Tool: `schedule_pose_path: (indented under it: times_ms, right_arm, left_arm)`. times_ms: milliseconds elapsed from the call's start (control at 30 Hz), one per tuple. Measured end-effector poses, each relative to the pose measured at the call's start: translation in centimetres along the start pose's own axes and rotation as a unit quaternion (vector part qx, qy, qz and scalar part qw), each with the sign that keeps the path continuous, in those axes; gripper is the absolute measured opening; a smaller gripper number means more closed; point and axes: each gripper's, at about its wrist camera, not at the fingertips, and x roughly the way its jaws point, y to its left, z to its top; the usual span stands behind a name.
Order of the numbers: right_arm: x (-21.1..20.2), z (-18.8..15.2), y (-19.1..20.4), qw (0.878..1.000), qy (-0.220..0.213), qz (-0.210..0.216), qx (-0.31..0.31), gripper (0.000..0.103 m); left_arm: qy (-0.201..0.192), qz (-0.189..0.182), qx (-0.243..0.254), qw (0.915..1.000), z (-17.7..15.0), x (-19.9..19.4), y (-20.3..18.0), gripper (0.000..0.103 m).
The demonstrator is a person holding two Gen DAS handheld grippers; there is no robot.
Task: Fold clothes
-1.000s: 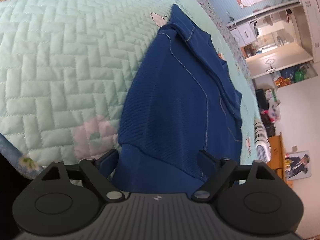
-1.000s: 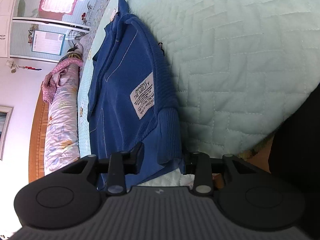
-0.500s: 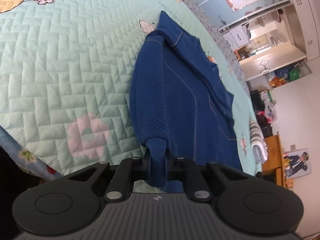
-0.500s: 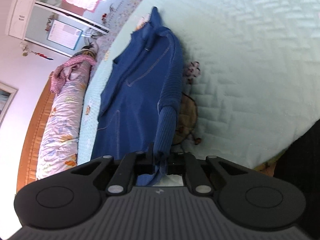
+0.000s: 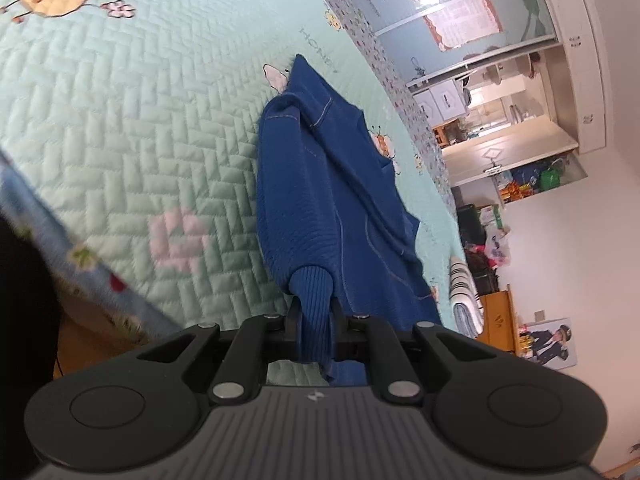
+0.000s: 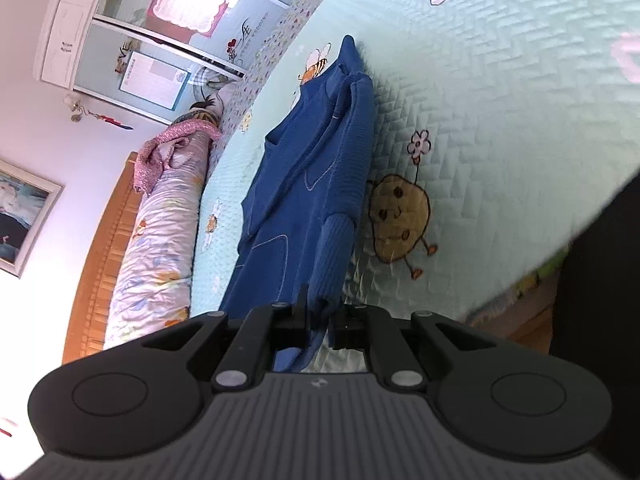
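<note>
Bedroom with a bed covered by a pale green quilted bedspread (image 5: 120, 128) printed with flowers, bees and cartoon faces; a wardrobe (image 6: 132, 40) with panelled doors stands at the far end of the room. In the right wrist view a wooden headboard (image 6: 100, 248) and a rolled floral duvet (image 6: 160, 232) lie to the left of the bed surface. A blue sweater (image 5: 320, 200) stretches lengthwise across the bedspread, its far end resting on the quilt, its near end lifted toward both cameras. The left tongs (image 5: 316, 316) are closed tightly on a ribbed cuff (image 5: 314, 304) of the sweater, the fabric pinched between the two fingers. The right tongs (image 6: 320, 316) are likewise closed on the ribbed hem (image 6: 332, 252) at the near edge of the garment. A flower print (image 5: 176, 236) lies just left of the sweater in the left wrist view.
</note>
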Motion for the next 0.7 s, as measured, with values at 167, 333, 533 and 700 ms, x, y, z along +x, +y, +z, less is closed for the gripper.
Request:
schedule_pose_path:
  times_ms: [167, 333, 533, 700]
  right_arm:
    - [-2.3, -1.9, 0.4, 1.000, 0.005, 0.009, 0.014, 0.008]
    - [-4.1, -2.8, 0.9, 0.999, 0.005, 0.021, 0.025, 0.008]
    - [-3.5, -2.0, 1.3, 1.000, -0.006, 0.026, 0.016, 0.008]
    - [-1.8, -0.9, 1.0, 1.000, -0.008, 0.019, 0.017, 0.008]
  left_arm:
    - [-0.010, -0.015, -0.006, 0.9998, -1.1, -2.7, -0.1, 0.011]
    - [-0.016, -0.033, -0.002, 0.9993, -1.9, -4.2, -0.9, 0.011]
    - [-0.023, -0.044, -0.002, 0.9988, -0.8, -3.4, -1.3, 0.011]
    - [-0.023, -0.032, -0.008, 0.9992, 0.5, -2.1, -1.3, 0.011]
